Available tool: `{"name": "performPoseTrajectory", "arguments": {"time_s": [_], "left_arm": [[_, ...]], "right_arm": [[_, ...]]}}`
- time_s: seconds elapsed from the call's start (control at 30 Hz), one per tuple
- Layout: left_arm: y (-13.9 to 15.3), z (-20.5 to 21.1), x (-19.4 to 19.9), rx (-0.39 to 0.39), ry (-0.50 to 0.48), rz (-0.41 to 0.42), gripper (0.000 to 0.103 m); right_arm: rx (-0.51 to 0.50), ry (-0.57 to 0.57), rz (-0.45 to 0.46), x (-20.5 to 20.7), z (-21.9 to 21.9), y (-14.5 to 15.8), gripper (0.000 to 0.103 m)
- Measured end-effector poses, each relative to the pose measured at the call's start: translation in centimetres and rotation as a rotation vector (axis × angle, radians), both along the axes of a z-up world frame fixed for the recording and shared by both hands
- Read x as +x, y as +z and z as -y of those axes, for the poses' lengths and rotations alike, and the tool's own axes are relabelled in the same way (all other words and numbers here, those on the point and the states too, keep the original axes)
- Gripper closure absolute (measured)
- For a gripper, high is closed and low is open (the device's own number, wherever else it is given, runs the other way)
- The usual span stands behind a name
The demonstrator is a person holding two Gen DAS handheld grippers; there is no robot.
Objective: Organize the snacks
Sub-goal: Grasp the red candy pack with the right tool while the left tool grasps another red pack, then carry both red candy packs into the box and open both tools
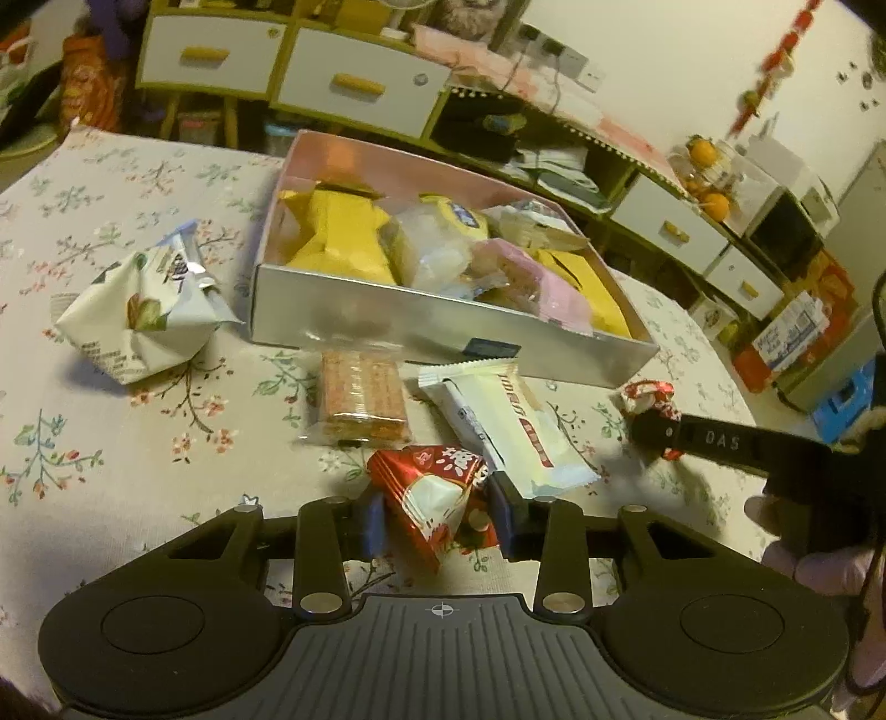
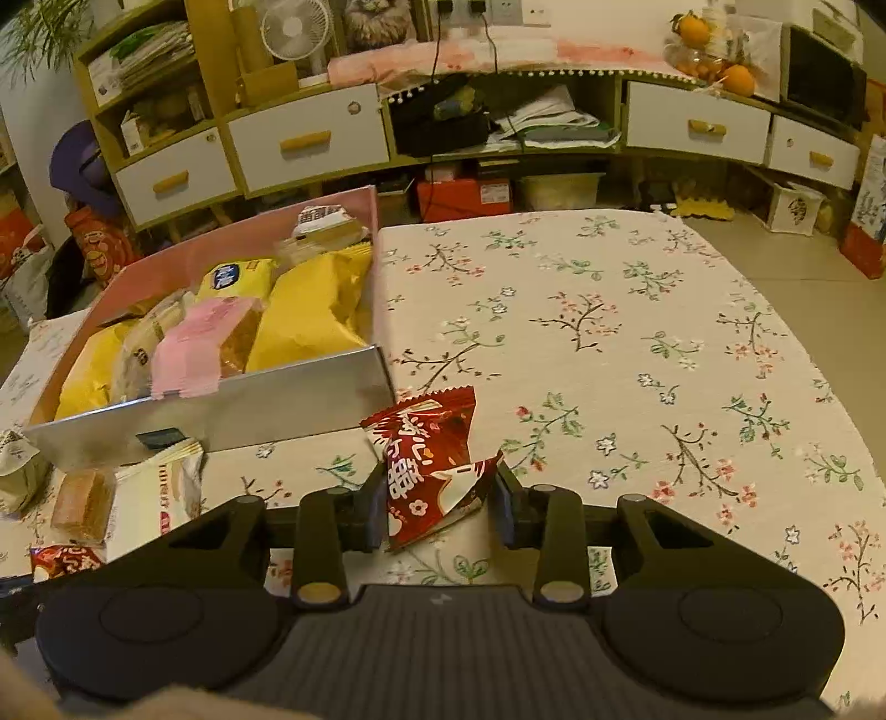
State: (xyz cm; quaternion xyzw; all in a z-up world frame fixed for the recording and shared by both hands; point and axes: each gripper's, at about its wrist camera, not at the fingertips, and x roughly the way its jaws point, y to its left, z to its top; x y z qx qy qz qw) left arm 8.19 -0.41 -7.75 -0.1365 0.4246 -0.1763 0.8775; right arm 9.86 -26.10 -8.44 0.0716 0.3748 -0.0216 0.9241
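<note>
A shallow silver box (image 1: 443,327) with a pink inside holds several yellow, pink and clear snack packs; it also shows in the right wrist view (image 2: 310,387). My left gripper (image 1: 437,518) is shut on a red-and-white snack packet (image 1: 434,498) low over the table. My right gripper (image 2: 440,498) is shut on another red packet (image 2: 432,465) just right of the box; it shows from the side in the left wrist view (image 1: 659,426). On the cloth lie a white bar wrapper (image 1: 509,421), a clear pack of orange crackers (image 1: 360,399) and a crumpled white bag (image 1: 144,315).
The table has a floral cloth (image 2: 637,360). Behind it stands a long cabinet with white drawers (image 2: 310,144), cluttered shelves, a small fan (image 2: 296,27) and oranges (image 2: 736,77). Boxes sit on the floor at the right (image 1: 792,338).
</note>
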Motion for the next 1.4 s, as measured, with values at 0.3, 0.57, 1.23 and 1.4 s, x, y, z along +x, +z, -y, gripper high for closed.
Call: {"name": "performPoseTrajectory", "arguments": {"time_s": [0.3, 0.57, 1.23, 1.4], "left_arm": [[0.8, -0.1, 0.0, 0.024, 0.008, -0.004, 0.072], [1.8, -0.2, -0.3, 0.028, 0.003, 0.016, 0.072], [5.1, -2.9, 0.6, -0.061, 0.084, 0.078, 0.072], [5.7, -2.8, 2.0, -0.046, 0.111, 0.102, 0.072]], "right_arm": [[0.019, 0.033, 0.0, -0.3, -0.6, 1.0, 0.071], [0.058, 0.06, 0.001, -0.6, -0.9, 2.3, 0.072], [0.207, 0.103, 0.041, -1.2, -1.7, 5.4, 0.072], [0.245, 0.123, 0.054, -0.3, -2.3, 5.8, 0.072]]}}
